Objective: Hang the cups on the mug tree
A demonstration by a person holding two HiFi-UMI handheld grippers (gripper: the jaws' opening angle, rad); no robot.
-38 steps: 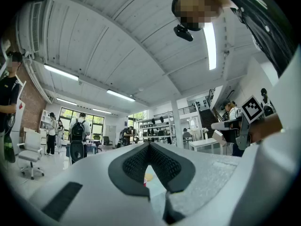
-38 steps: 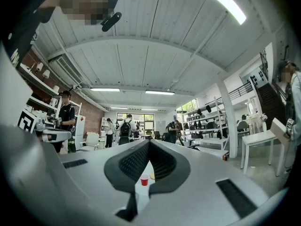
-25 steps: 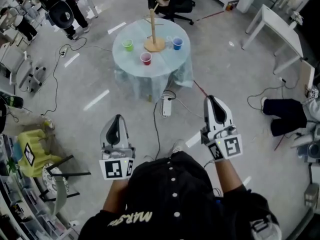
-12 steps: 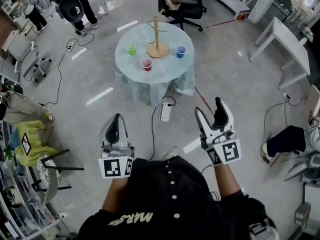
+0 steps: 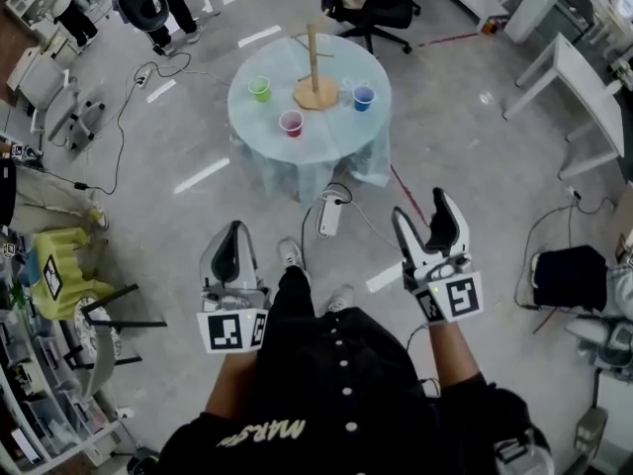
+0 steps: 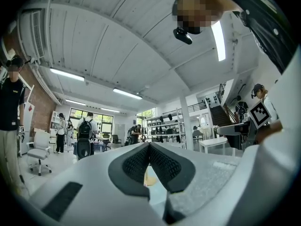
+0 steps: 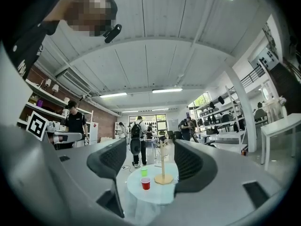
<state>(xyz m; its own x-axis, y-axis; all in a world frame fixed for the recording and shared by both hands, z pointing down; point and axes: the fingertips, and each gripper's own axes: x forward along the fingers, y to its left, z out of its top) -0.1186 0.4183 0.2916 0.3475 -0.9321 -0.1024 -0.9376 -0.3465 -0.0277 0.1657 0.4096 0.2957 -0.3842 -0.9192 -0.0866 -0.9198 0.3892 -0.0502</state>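
Far ahead stands a round table (image 5: 309, 146) under a pale blue cloth. On it are a wooden mug tree (image 5: 316, 67), a green cup (image 5: 259, 88), a red cup (image 5: 291, 122) and a blue cup (image 5: 364, 97). My left gripper (image 5: 233, 234) is shut with nothing in it, well short of the table. My right gripper (image 5: 420, 208) is open and empty; its jaws have just been opening. The right gripper view frames the mug tree (image 7: 163, 166), green cup (image 7: 144, 172) and red cup (image 7: 146, 183) between the jaws, with the blue cup hidden.
A power strip (image 5: 328, 214) and cables lie on the floor before the table. An office chair (image 5: 371, 3) stands behind it, a white desk (image 5: 584, 77) at right, a yellow stool (image 5: 59, 275) and shelves at left. People stand in the background.
The right gripper's jaws went from shut to open. Both grippers moved forward toward the table, and the person's foot now shows between them.
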